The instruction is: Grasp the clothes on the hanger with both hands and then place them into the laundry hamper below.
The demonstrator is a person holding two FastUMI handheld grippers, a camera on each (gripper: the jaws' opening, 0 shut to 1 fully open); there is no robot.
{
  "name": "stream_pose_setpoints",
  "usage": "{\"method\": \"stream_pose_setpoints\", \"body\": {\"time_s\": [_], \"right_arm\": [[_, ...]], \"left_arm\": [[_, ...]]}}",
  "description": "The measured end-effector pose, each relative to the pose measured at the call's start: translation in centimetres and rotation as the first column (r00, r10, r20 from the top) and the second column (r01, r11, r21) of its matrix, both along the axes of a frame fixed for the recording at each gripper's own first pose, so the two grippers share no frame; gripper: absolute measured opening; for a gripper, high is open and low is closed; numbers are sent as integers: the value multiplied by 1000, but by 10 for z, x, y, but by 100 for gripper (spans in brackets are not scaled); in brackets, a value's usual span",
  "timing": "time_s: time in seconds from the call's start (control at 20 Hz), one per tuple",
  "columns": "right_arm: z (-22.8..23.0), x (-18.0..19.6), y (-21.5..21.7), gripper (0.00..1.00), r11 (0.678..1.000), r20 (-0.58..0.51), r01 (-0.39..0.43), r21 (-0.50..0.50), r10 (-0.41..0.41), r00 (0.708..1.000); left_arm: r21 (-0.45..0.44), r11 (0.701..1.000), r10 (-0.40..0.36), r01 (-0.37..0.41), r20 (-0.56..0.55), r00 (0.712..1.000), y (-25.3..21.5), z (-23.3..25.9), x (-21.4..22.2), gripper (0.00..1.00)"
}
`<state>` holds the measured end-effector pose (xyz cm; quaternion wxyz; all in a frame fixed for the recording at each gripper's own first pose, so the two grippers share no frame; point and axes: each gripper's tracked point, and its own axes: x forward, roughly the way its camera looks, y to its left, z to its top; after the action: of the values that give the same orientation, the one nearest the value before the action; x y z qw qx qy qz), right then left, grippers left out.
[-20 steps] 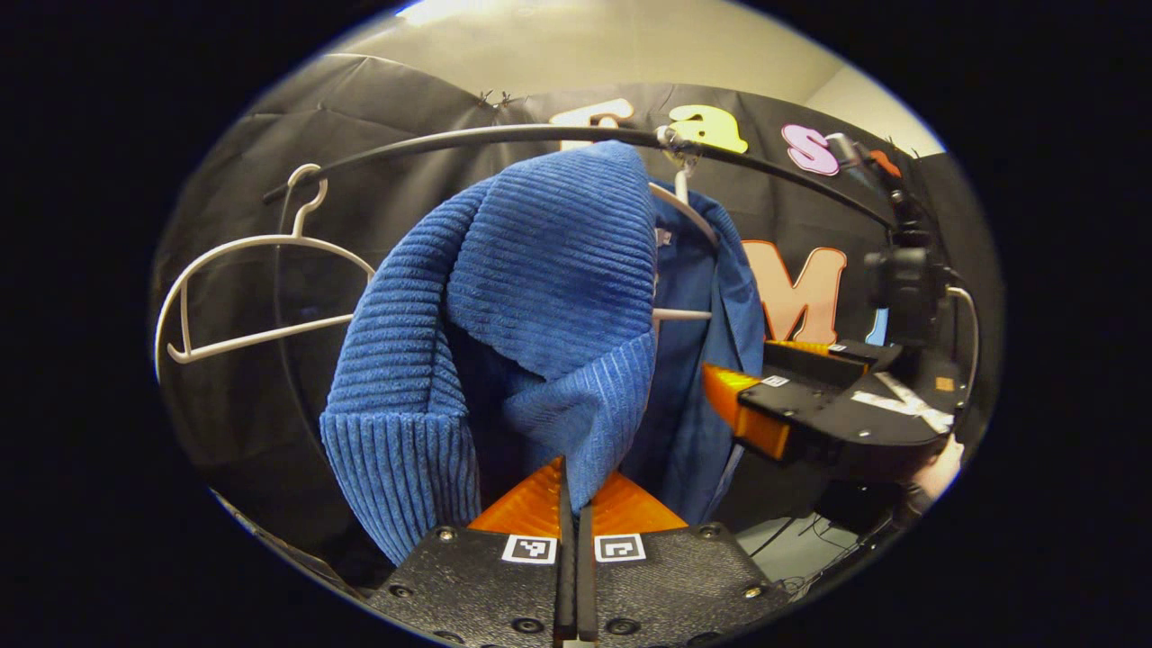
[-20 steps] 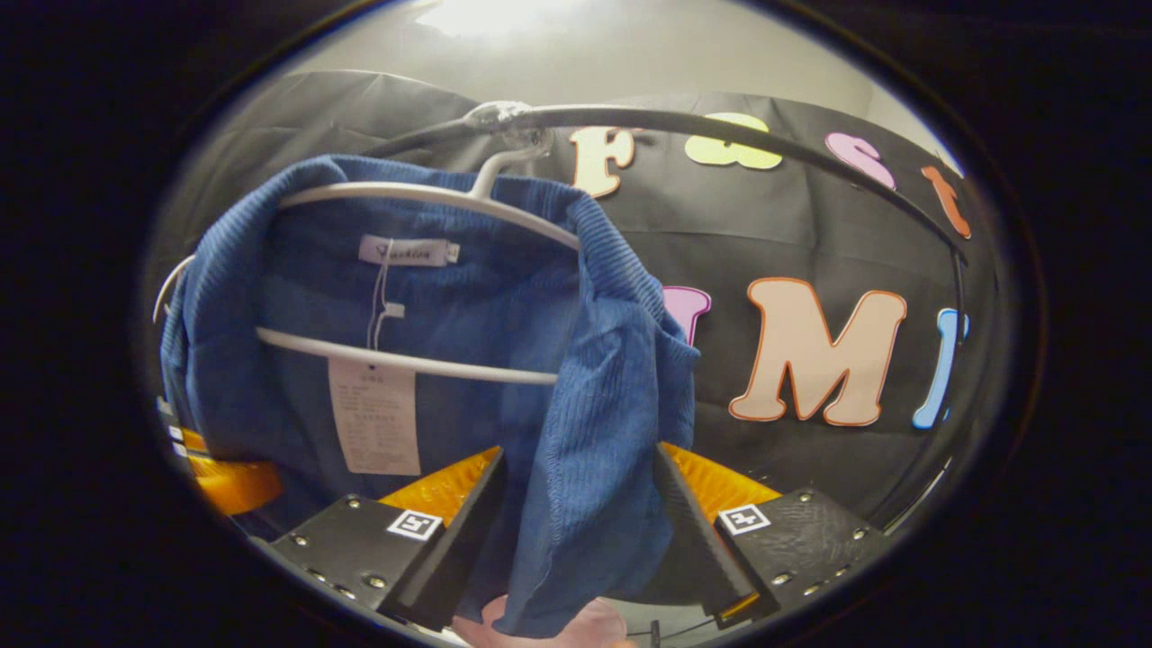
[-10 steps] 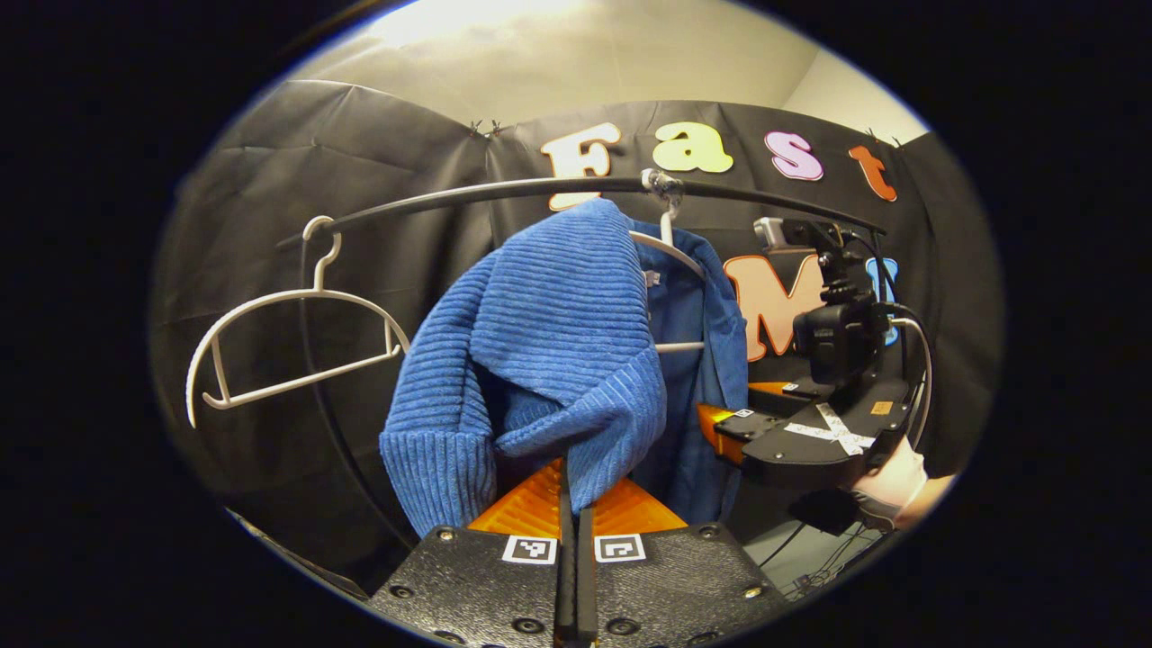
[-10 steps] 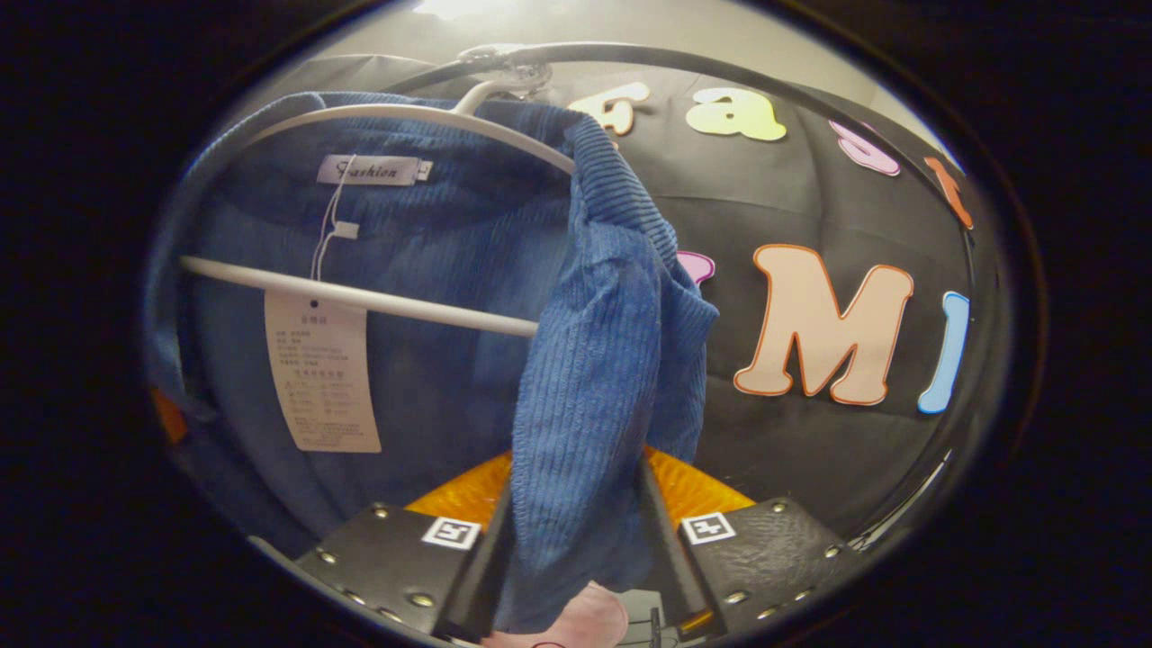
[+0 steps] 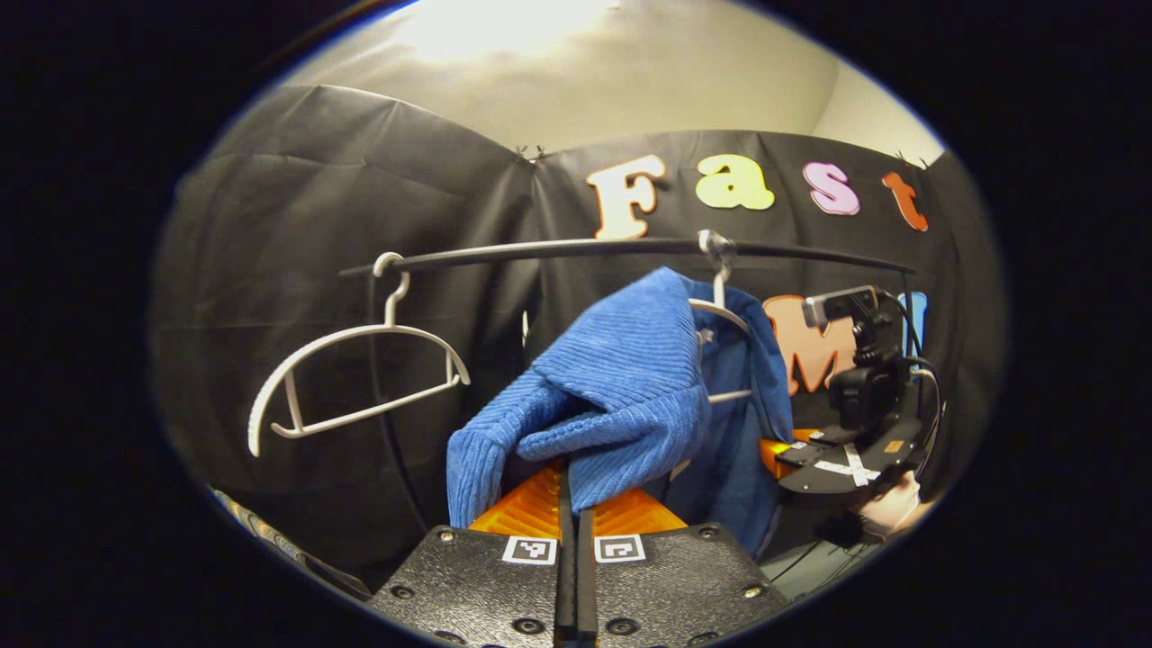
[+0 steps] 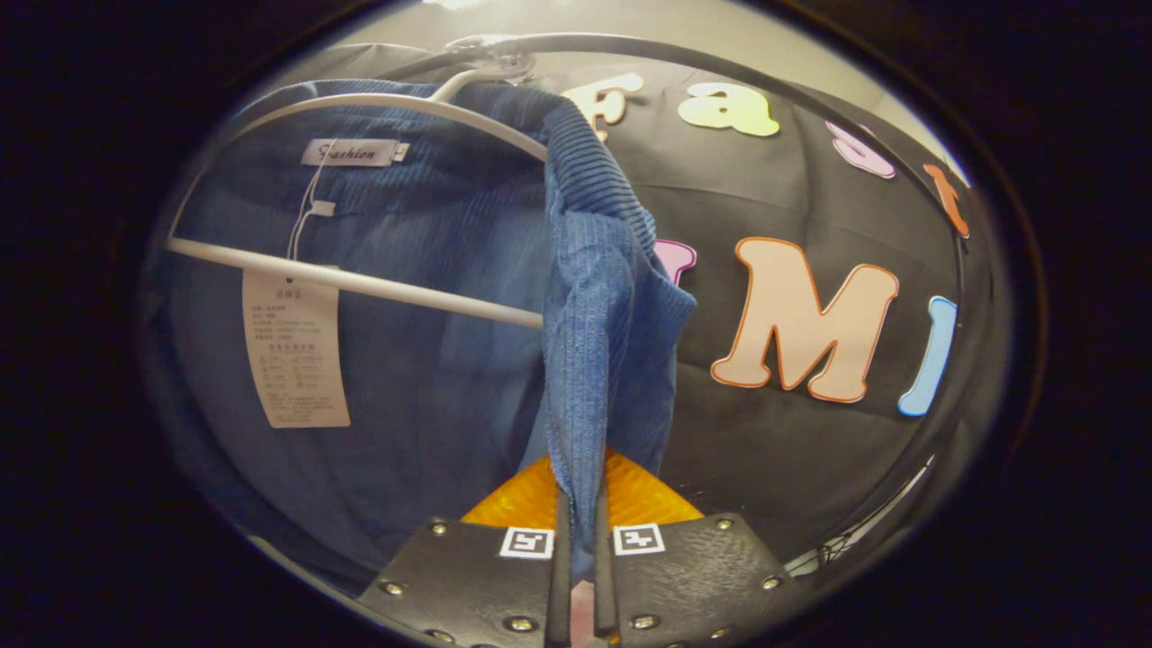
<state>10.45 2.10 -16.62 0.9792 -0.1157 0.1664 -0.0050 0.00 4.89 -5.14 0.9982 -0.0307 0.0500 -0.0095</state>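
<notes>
A blue ribbed garment (image 5: 621,396) hangs on a white hanger (image 5: 720,310) from the black rail (image 5: 558,252). My left gripper (image 5: 573,490) is shut on a fold of its left side, which is pulled off the hanger toward me. In the right gripper view the blue garment (image 6: 432,297) drapes over the white hanger (image 6: 360,281), with a paper tag (image 6: 292,351) inside. My right gripper (image 6: 576,504) is shut on the garment's front edge. In the left gripper view the right gripper (image 5: 783,450) is at the garment's far side, a hand (image 5: 886,508) holding it.
An empty white hanger (image 5: 351,378) hangs at the rail's left end. The black cloth wall stands close behind the rail. A patterned edge (image 5: 261,531) shows low at the left. Cables (image 5: 801,562) lie on the floor at the lower right.
My right gripper has closed from wide open onto the garment's front edge. My left gripper has drawn back and down from the rail, dragging the garment's left side off the hanger.
</notes>
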Motion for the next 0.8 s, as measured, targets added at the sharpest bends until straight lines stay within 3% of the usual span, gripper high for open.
{"method": "stream_pose_setpoints", "body": {"time_s": [0.3, 0.65, 0.8], "right_arm": [[14, 9, -29, 10, 999, 20, 50, -9, -50, 999], [38, 18, -60, 10, 994, 76, 110, 8, -110, 991], [50, 24, -70, 10, 992, 99, 128, 15, -129, 987]], "left_arm": [[-33, 999, 41, -40, 50, 998, 15, 35, -7, 2], [-55, 998, -24, 28, 72, 997, 12, 60, -15, 1], [-85, 996, -13, 21, 99, 995, 19, 74, -16, 1]]}}
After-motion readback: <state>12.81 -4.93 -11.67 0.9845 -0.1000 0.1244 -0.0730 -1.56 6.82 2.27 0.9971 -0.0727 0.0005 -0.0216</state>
